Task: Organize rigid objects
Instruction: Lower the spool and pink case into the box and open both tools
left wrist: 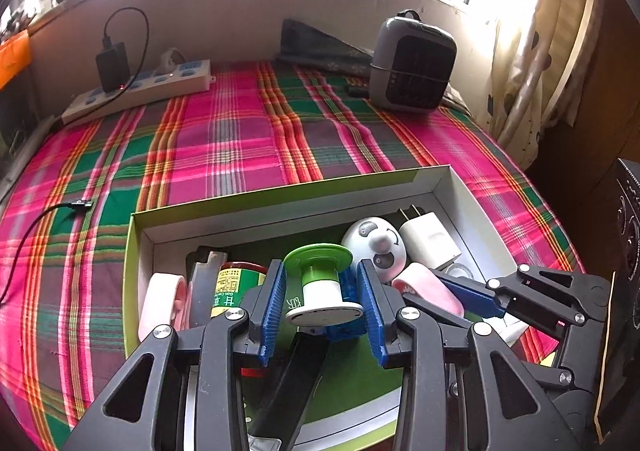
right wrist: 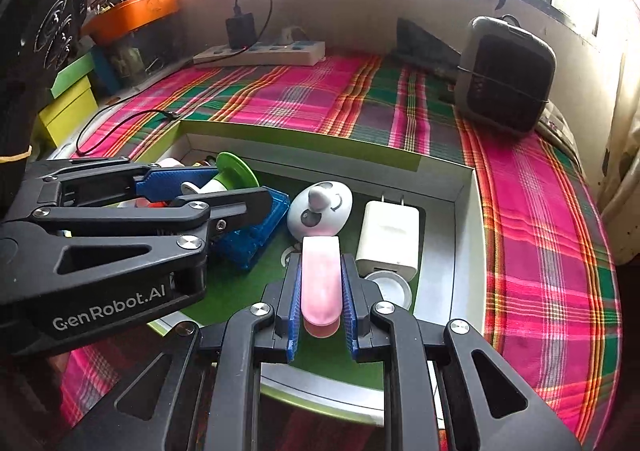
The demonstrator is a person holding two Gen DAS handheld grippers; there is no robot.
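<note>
Green-lined, the open box (left wrist: 280, 199) lies under both hand-held grippers. The left hand-held gripper (left wrist: 322, 301) clamps a green-and-white spool (left wrist: 322, 279). Beside it, the right hand-held gripper (right wrist: 321, 287) clamps a pink piece (right wrist: 320, 279) near the white charger (right wrist: 386, 237).

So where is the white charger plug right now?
The white charger plug lies inside the green box, at its right end, beside the panda-faced egg toy.

Both wrist cams close, angled down, sharing box (left wrist: 288, 207).
</note>
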